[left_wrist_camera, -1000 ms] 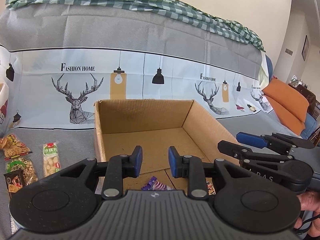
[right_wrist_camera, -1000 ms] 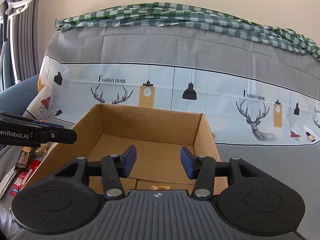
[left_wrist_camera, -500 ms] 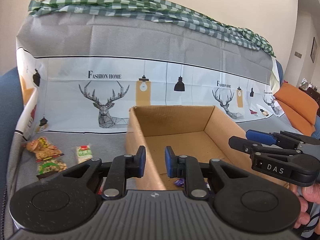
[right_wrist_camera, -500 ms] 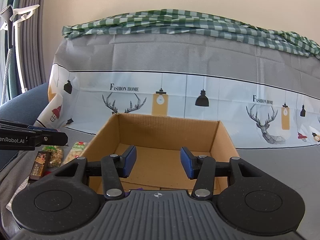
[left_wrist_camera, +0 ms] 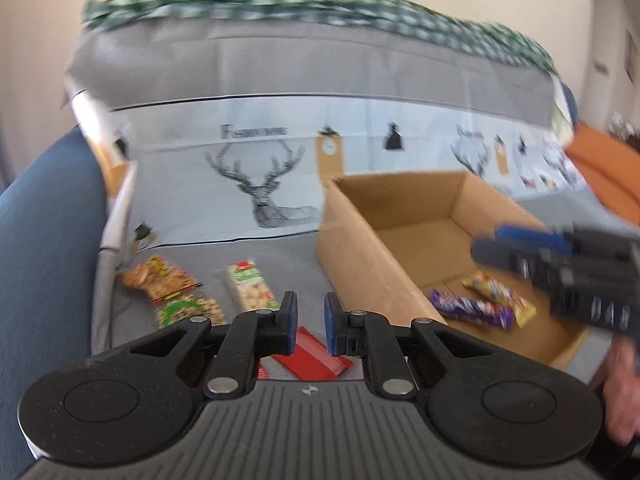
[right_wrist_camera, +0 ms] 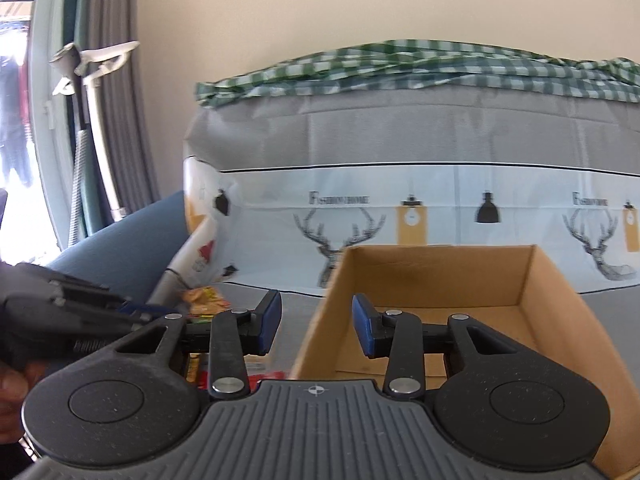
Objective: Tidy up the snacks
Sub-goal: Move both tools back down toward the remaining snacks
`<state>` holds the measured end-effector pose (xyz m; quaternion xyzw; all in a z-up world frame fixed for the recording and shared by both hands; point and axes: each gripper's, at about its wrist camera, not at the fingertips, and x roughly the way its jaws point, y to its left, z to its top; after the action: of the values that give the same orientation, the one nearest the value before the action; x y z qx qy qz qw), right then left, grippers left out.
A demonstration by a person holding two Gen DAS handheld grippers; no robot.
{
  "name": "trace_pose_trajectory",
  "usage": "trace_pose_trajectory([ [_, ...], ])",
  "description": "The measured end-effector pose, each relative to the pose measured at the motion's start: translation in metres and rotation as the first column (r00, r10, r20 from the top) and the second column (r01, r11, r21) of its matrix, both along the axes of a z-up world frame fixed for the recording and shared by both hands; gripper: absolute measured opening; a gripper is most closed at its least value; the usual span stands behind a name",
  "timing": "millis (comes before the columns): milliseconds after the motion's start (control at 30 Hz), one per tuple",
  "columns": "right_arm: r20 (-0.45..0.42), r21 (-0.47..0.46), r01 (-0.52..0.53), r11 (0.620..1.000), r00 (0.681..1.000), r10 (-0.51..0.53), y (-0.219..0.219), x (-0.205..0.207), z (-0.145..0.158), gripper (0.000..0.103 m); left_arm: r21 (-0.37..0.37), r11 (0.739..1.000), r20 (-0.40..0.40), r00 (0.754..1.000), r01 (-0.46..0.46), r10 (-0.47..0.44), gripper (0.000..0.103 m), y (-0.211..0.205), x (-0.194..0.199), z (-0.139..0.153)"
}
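Note:
An open cardboard box (left_wrist_camera: 360,240) stands on the covered sofa seat, with a purple bar (left_wrist_camera: 472,308) and a yellow packet (left_wrist_camera: 500,292) lying inside. Left of the box lie loose snacks: a red packet (left_wrist_camera: 316,356), a green-and-white nut pack (left_wrist_camera: 250,284), an orange pack (left_wrist_camera: 160,280) and a green pack (left_wrist_camera: 188,310). My left gripper (left_wrist_camera: 311,320) hovers over the red packet, shut with nothing between its pads. My right gripper (right_wrist_camera: 316,320) sits at the box's (right_wrist_camera: 552,280) left wall, its jaws closing on nothing; it also shows blurred over the box (left_wrist_camera: 520,248).
A blue sofa arm (left_wrist_camera: 48,260) borders the snacks on the left. An orange cushion (left_wrist_camera: 604,176) lies far right. A checked cloth (left_wrist_camera: 320,4) drapes the backrest. A hand (left_wrist_camera: 620,392) holds the right gripper. Curtains and a white pole (right_wrist_camera: 88,128) stand at the left.
Both grippers swung left, away from the box's middle toward the loose snacks. The left jaws closed to a narrow gap. The right jaws narrowed a little.

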<state>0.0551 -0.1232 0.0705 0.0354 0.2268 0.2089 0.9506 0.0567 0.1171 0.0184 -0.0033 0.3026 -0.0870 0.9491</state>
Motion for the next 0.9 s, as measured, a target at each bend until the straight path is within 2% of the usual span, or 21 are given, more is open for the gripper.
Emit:
trace_pose_trajectory([
  [67,-0.013,-0.007,-0.03,1.0,0.999,0.03,0.013,-0.001,-0.003,0.041,-0.063,0.995,0.012,0.997,-0.074,0.074,0.015,0.017,-0.002,0.001],
  [133,-0.003,0.001,-0.062,0.998,0.998,0.062,0.024,-0.004,-0.005,0.041,-0.086,0.988,-0.012,0.992,-0.125,0.125,0.015,0.03,0.001,-0.005],
  [300,-0.02,-0.007,-0.14,0.99,0.99,0.14,0.046,-0.011,-0.019,0.039,-0.081,0.978,-0.07,0.98,-0.19,0.184,0.015,0.047,0.013,-0.012],
  [533,-0.039,-0.064,-0.238,0.969,0.971,0.236,0.073,-0.023,-0.049,0.031,-0.068,0.962,-0.124,0.959,-0.263,0.253,0.015,0.059,0.025,-0.023],
  [667,-0.073,-0.128,-0.319,0.939,0.947,0.312,0.1,-0.036,-0.07,0.027,-0.066,0.948,-0.164,0.941,-0.31,0.296,0.015,0.066,0.032,-0.029],
  [733,-0.083,-0.128,-0.349,0.928,0.936,0.341,0.112,-0.039,-0.076,0.027,-0.077,0.938,-0.194,0.928,-0.339,0.319,0.015,0.072,0.037,-0.033],
  [900,-0.15,-0.205,-0.34,0.918,0.938,0.313,0.133,-0.033,-0.099,0.027,-0.109,0.908,-0.293,0.886,-0.405,0.36,0.016,0.087,0.046,-0.048],
])
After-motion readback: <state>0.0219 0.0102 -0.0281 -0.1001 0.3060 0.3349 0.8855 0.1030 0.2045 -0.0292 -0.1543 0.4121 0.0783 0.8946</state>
